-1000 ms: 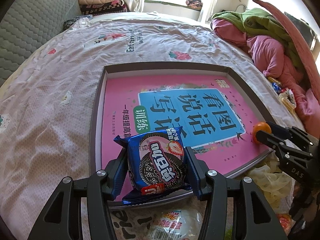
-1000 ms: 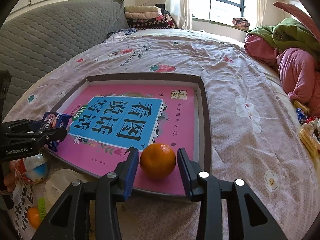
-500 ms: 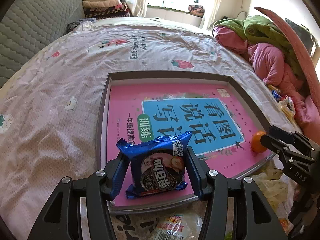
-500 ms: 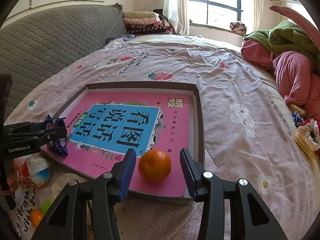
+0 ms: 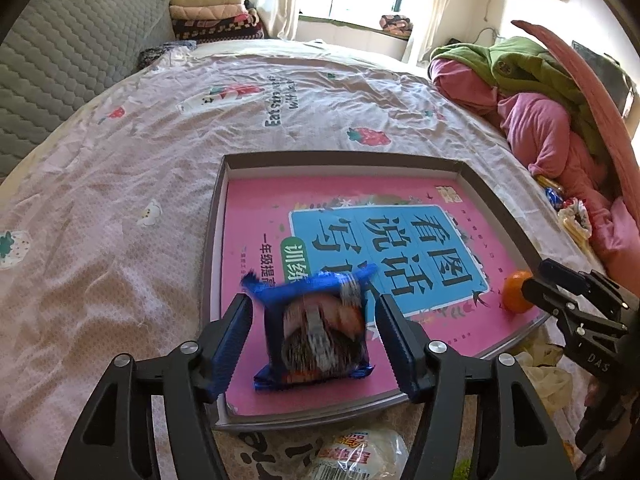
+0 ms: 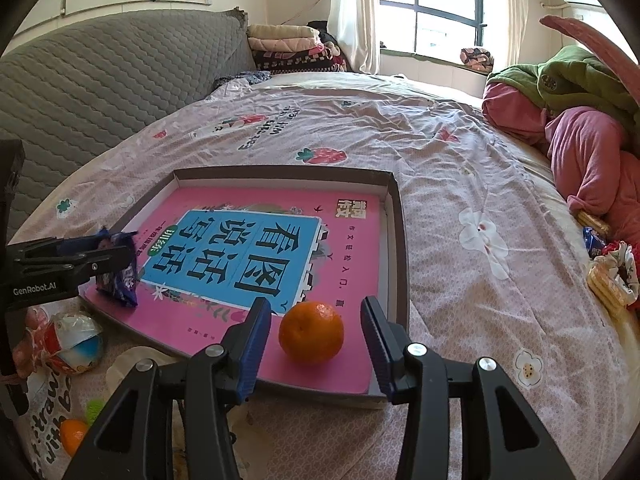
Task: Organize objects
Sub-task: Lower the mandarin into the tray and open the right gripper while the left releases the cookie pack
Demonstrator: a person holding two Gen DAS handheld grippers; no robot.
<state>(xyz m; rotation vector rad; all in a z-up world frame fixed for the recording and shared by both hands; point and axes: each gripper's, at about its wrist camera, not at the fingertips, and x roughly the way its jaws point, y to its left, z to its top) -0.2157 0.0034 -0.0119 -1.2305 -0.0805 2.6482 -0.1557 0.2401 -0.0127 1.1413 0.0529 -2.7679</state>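
On the bed (image 6: 440, 168), inside the tray (image 5: 214, 264), the left gripper (image 5: 314, 330) is opening off a blurred, tipping packet (image 5: 316, 340) that may slide, while the right gripper (image 6: 316, 344), also opening, clears an orange (image 6: 311, 332) that could roll.

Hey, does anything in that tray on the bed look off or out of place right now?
One thing: the blue snack pack looks motion-blurred and tilted between the left claw as its jaws open, clear of the pads. The orange sits on the pink book in the tray, nothing spilled.
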